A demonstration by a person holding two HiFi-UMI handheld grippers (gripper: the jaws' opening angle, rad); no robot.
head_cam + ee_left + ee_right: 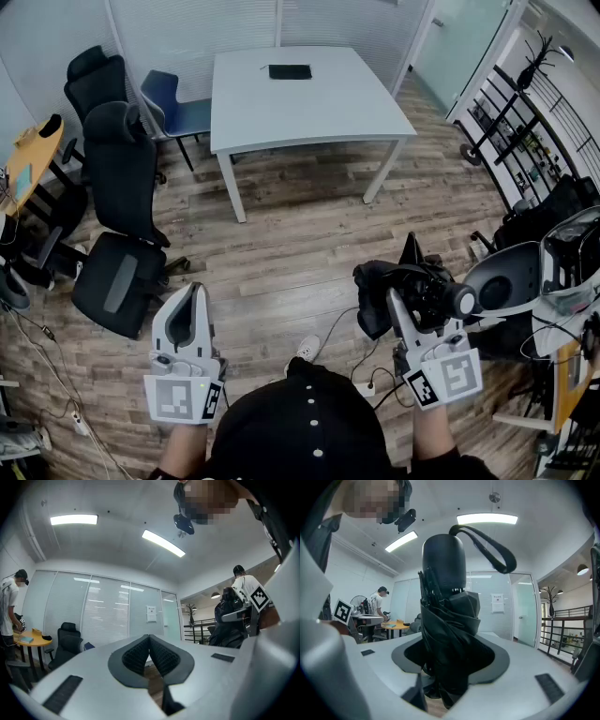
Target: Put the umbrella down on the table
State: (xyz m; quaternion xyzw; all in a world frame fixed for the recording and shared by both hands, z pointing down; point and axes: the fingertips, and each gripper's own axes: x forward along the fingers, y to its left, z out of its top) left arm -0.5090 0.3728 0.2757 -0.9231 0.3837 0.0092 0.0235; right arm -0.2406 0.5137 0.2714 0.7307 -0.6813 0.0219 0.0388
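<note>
A folded black umbrella (417,289) lies crosswise in my right gripper (405,300), low at the right of the head view, well short of the white table (309,108). In the right gripper view the umbrella (447,630) stands upright between the pads, with its rounded handle and wrist strap (490,543) on top. Both pads press on its bunched fabric. My left gripper (194,295) is at the lower left, level, holding nothing. Its ribbed pads (161,656) meet tip to tip in the left gripper view.
A flat black object (290,71) lies on the table's far side. Black office chairs (122,234) and a blue chair (173,108) stand to the left, beside a round yellow table (33,159). Cables (370,375) run over the wooden floor. A rack (525,131) and equipment (562,272) crowd the right.
</note>
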